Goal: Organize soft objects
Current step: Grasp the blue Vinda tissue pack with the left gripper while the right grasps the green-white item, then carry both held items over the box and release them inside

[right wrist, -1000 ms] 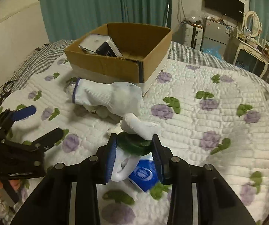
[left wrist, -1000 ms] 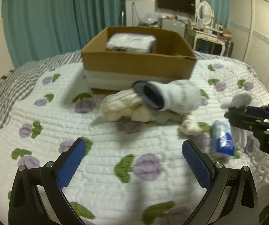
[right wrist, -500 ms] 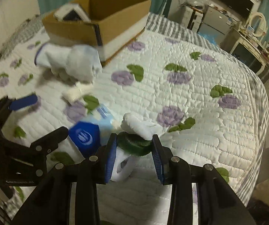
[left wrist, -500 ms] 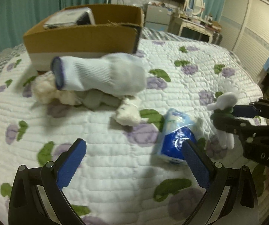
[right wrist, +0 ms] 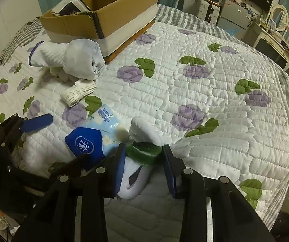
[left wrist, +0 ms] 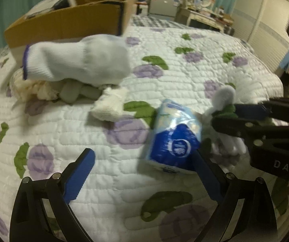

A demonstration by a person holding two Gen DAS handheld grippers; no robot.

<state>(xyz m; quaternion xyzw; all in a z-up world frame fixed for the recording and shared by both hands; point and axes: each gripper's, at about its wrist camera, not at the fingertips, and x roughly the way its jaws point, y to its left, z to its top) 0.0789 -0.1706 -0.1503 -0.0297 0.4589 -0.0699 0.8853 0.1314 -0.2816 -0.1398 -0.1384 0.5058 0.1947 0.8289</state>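
Note:
My right gripper (right wrist: pixel 143 162) is shut on a white plush toy with a green collar (right wrist: pixel 142 152), held just above the quilt; the toy also shows in the left wrist view (left wrist: pixel 224 102). My left gripper (left wrist: pixel 144 173) is open, its right finger beside a blue tissue pack (left wrist: pixel 174 141), which lies on the quilt (right wrist: pixel 88 139). A white sock with a blue cuff (left wrist: pixel 75 60) lies on a pile of cream and grey soft things (left wrist: pixel 43 86). A small cream sock (left wrist: pixel 109 104) lies between the pile and the pack.
An open cardboard box (right wrist: pixel 102 14) with a wrapped pack inside stands at the back of the flowered quilt (right wrist: pixel 205 84). The bed edge (right wrist: pixel 285 161) drops off at the right. A dresser and mirror (right wrist: pixel 275 20) stand beyond.
Both grippers moved right and closer to the tissue pack, which now sits by my left gripper's right finger. The right gripper still holds the plush toy.

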